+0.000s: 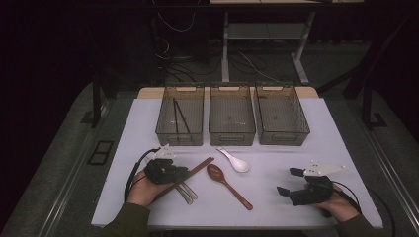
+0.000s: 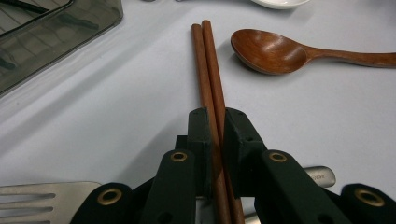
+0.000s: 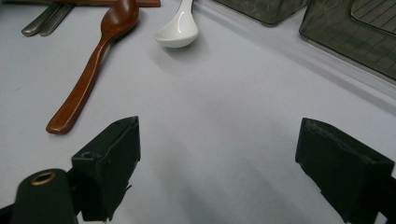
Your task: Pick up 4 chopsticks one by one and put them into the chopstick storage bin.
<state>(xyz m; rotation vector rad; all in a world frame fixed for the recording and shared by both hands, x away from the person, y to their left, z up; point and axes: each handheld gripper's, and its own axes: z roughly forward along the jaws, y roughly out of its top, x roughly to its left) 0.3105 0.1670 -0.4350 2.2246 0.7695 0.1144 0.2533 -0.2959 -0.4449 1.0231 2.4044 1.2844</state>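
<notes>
A pair of brown wooden chopsticks (image 2: pixel 205 65) lies on the white table (image 1: pixel 276 153), and its far ends (image 1: pixel 200 167) point toward the bins. My left gripper (image 2: pixel 215 122) is shut on the pair, with a pad pressing on either side; from above it (image 1: pixel 180 174) sits low at the front left. A brown wooden spoon (image 1: pixel 227 183) lies just right of the chopsticks, bowl toward the bins. A white ceramic spoon (image 1: pixel 236 161) lies behind it. My right gripper (image 1: pixel 289 181) rests at the front right, jaws wide open over bare table (image 3: pixel 217 135).
Three grey see-through bins stand in a row at the back: the left bin (image 1: pixel 165 126) holds black chopsticks (image 1: pixel 180 117), the middle bin (image 1: pixel 231 133) and the right bin (image 1: pixel 296 131) look bare. Metal cutlery (image 1: pixel 188 191) lies under my left gripper, including a slotted piece (image 2: pixel 42 198).
</notes>
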